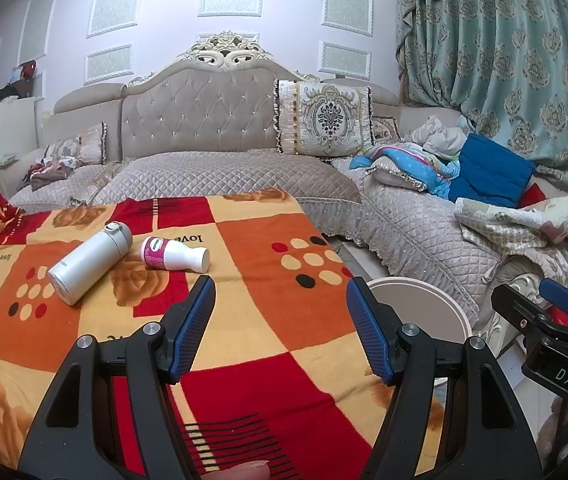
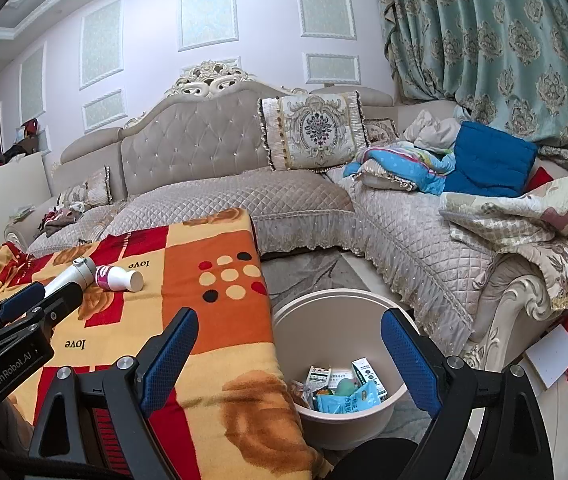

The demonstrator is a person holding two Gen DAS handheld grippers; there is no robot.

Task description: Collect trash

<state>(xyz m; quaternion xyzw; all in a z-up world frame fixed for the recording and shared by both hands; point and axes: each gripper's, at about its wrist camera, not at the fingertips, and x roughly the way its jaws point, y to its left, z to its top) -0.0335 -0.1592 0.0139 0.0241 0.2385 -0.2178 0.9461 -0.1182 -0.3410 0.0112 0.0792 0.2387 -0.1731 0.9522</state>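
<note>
A small white bottle (image 1: 175, 255) with a pink label lies on its side on the blanket-covered tabletop (image 1: 268, 248), its cap end pointing toward 3 o'clock. Just beside it, at its 9 o'clock, a silver flask (image 1: 90, 262) also lies on its side, lid toward 1 o'clock. Off the tabletop's edge, at 4 o'clock from the bottle, stands a beige bin (image 2: 323, 308) holding small boxes and packets (image 2: 347, 386).

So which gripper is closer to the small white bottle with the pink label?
Left. The left gripper hovers over the blanket just short of the bottle, jaws open. The right gripper is farther, open above the bin beside the table.
</note>
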